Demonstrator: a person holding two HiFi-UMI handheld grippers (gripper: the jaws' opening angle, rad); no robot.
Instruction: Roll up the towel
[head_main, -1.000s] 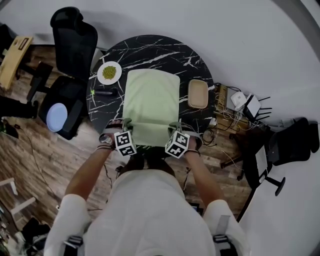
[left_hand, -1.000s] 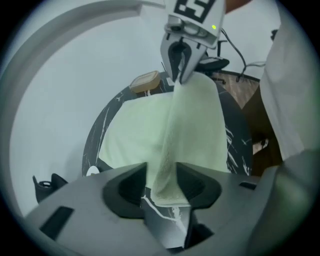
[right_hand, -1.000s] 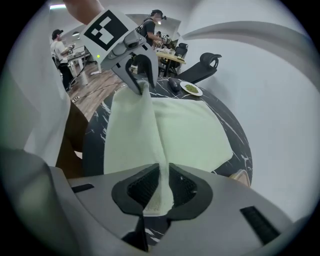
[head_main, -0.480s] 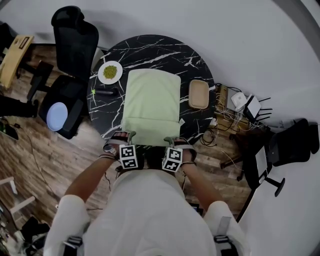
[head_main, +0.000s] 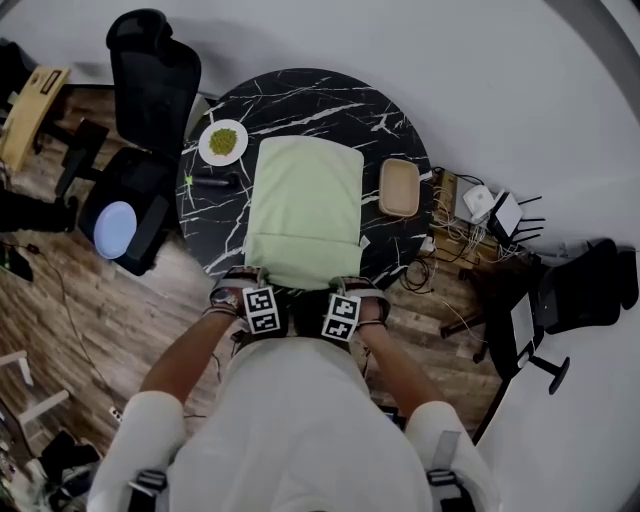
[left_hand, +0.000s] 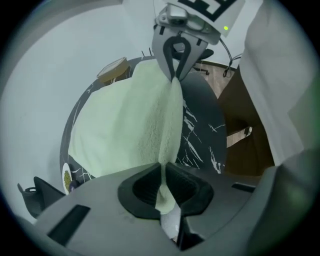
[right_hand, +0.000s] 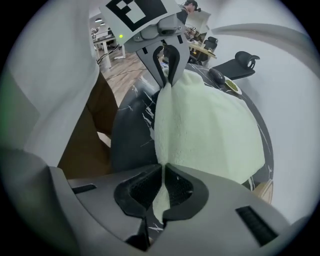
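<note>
**Towel** (head_main: 303, 210): pale green, and we find it spread flat, lengthwise, down the middle of the round black marbled surface (head_main: 300, 95). Its near edge lies at the near rim, drawn up into a ridge between the two claws. Its far edge stops short of the far rim, and we note a band of bare marble beyond it.

**Left claw** (left_hand: 161, 167): it has just been closing and now pinches the towel's near left corner, with cloth showing between the pads.

**Right claw** (right_hand: 162, 169): it too has just been closing, and it pinches the near right corner. We see both claws pointing steeply down at the near rim.

**Left of the towel:** we list a plate (head_main: 222, 143) of green bits by the far corner, apart from the cloth. A small dark object (head_main: 212, 183) lies just beside the left edge.

**Right of the towel:** a tan tray (head_main: 397, 187) sits apart from the right edge, close to the rim.

**Off the surface, left:** a black chair (head_main: 150, 90).
</note>
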